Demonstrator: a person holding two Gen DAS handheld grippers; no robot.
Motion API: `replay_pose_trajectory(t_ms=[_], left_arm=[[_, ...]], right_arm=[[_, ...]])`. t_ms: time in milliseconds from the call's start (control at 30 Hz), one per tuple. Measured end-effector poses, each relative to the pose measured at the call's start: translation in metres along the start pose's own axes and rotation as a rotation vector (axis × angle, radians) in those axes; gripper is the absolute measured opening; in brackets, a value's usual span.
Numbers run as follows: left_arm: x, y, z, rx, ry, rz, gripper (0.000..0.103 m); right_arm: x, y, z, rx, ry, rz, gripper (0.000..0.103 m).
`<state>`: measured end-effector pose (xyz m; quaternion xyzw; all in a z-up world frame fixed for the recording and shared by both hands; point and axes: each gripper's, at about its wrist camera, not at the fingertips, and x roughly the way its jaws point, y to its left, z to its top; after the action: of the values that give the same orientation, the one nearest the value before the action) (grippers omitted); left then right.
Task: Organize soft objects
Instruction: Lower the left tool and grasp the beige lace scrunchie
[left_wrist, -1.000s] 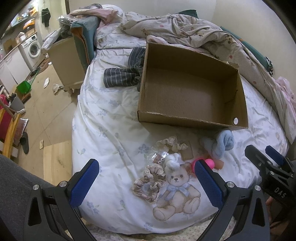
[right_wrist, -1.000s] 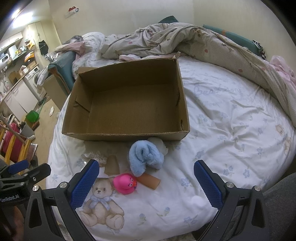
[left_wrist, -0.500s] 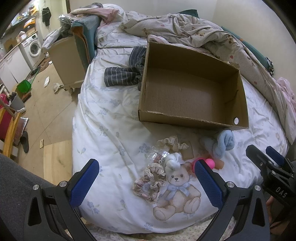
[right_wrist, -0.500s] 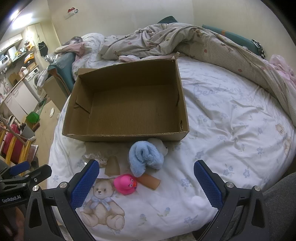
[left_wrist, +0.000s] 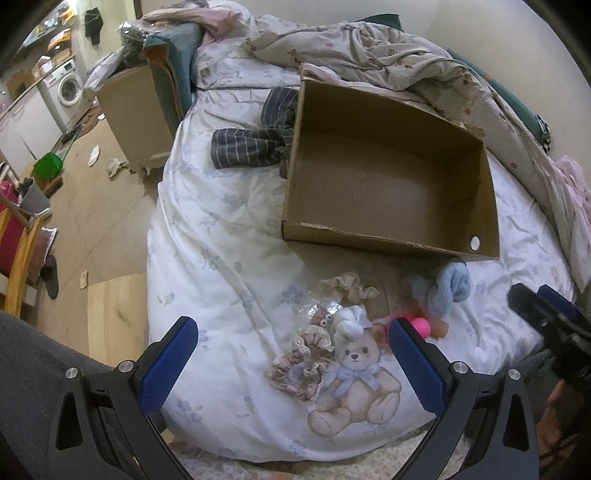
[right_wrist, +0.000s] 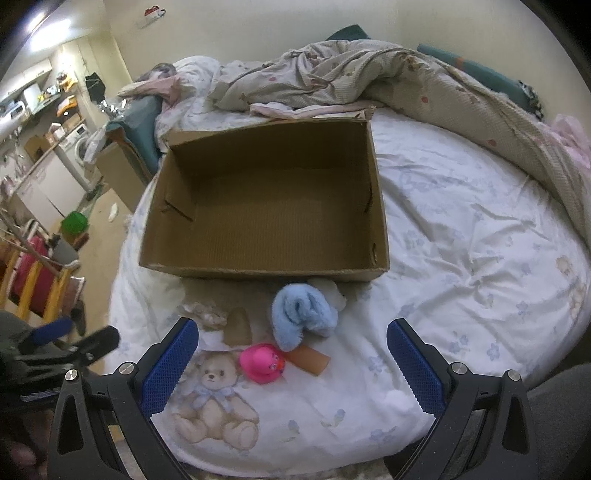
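Both tongs hover over the near edge of the bed (right_wrist: 461, 229), their blue-padded jaws spread wide and gripping nothing: left tongs (left_wrist: 293, 363), right tongs (right_wrist: 291, 363). A cardboard box (right_wrist: 266, 206), open-topped and empty, rests on the white floral duvet. The soft objects lie between the box and the tongs. A rolled light-blue cloth (right_wrist: 304, 314) sits just before the box's front wall, with a pink toy (right_wrist: 261, 363) and a tan cylinder (right_wrist: 309, 361) near it. Further left lie a beige scrunchie (left_wrist: 349, 286), a white bundle (left_wrist: 351, 319) and pink frilled scrunchies (left_wrist: 301, 363), beside a teddy bear printed on the duvet (left_wrist: 356, 391). Striped dark clothing (left_wrist: 251, 146) touches the box's far left side.
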<state>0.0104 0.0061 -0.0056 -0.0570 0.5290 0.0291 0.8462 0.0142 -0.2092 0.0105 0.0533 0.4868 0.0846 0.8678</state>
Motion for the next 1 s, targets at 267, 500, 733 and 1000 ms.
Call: replay_pose_trajectory(t_ms=[267, 500, 733, 1000], left_arm=[[0.001, 0.020, 0.013, -0.066, 0.020, 0.049, 0.103], [0.023, 0.043, 0.015, -0.123, 0.122, 0.066, 0.102], [0.067, 0.026, -0.006, -0.071, 0.328, -0.008, 0.083], [0.107, -0.025, -0.040, 0.229, 0.470, 0.033, 0.078]], right_arm=[[0.023, -0.016, 0.033, 0.013, 0.127, 0.084, 0.103], [0.052, -0.025, 0.027, 0.013, 0.162, 0.090, 0.103], [0.059, -0.036, 0.026, 0.062, 0.178, 0.099, 0.103], [0.065, -0.030, 0.024, 0.038, 0.214, 0.102, 0.103]])
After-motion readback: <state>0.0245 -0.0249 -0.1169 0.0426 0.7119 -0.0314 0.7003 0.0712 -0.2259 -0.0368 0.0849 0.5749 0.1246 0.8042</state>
